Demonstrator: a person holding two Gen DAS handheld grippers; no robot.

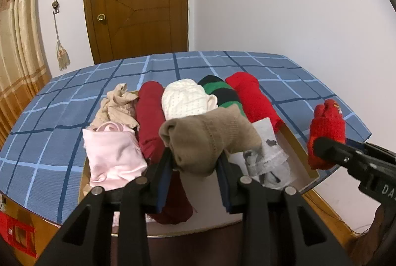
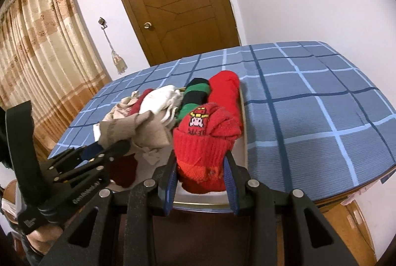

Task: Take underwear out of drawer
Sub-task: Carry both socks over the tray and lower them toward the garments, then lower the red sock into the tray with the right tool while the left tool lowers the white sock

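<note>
Item: open drawer (image 1: pixel 300 154), lower middle of the left wrist view, set against a bed with a blue checked sheet (image 1: pixel 61 117). Contents in rows: pink folded piece (image 1: pixel 113 154) at lower left, beige crumpled piece (image 1: pixel 118 105) behind it, dark red roll (image 1: pixel 149 117), white dotted piece (image 1: pixel 185 98), green and black striped roll (image 1: pixel 220 90), bright red roll (image 1: pixel 250 98), and a white printed piece (image 1: pixel 267 157) on the drawer floor at right. Left claw (image 1: pixel 196 162): clamped on a tan knit piece (image 1: pixel 208 140), which appears raised above the rows. Right claw (image 2: pixel 201 172): clamped on a red knit piece with a small pixel motif (image 2: pixel 205 140), held over the drawer's right part near its front edge. Progress, as judged: two pieces gripped and seemingly lifted clear of the rows, neither yet set down outside; most garments remain inside. Pose: both claws point forward and downward over the drawer, side by side, the right one visible at the right edge of the left wrist view. Background: wooden door (image 1: pixel 138 1), curtain (image 2: pixel 37 55).
</note>
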